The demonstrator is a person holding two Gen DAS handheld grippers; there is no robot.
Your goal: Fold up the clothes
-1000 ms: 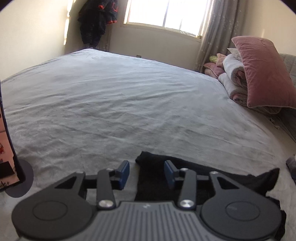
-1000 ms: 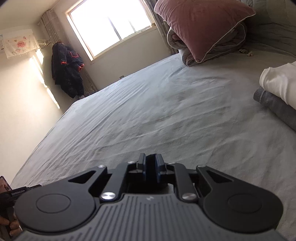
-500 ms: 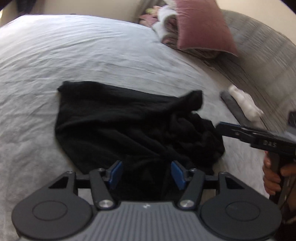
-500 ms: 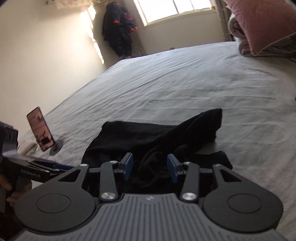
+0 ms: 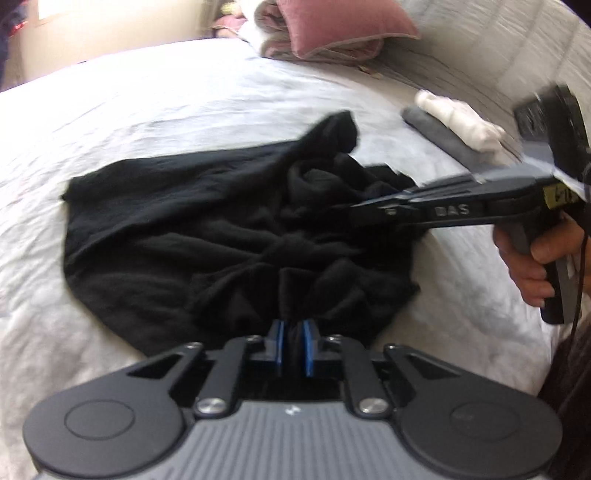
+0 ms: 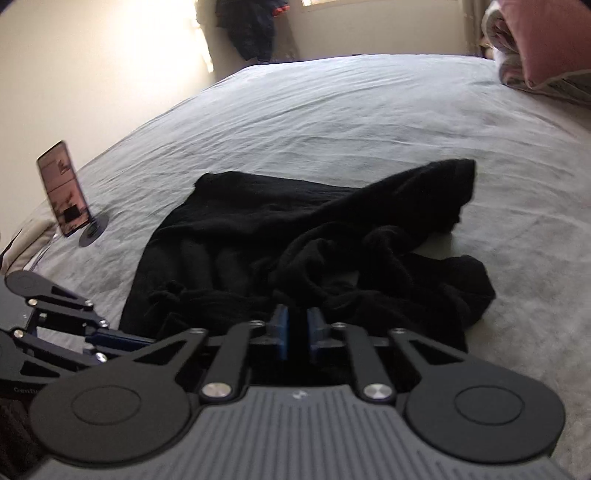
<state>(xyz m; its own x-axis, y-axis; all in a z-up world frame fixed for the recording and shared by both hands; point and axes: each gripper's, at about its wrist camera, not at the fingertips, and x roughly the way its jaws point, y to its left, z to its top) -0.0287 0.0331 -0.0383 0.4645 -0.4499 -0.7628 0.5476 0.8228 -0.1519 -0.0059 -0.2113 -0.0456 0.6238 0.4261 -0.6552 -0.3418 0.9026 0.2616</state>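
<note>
Left gripper pinches the black garment at its near edge; right gripper, narrow, grips cloth. Only the right view shows the phone left of the garment.

The black garment is soft, matt knit cloth, rumpled into thick folds. The bed wears a pale grey matt sheet, finely creased. Both tongs are matt black plastic, with shiny metal screws, ribbed grey housings and smooth blue pads. The pink pillow looks velvety.
</note>
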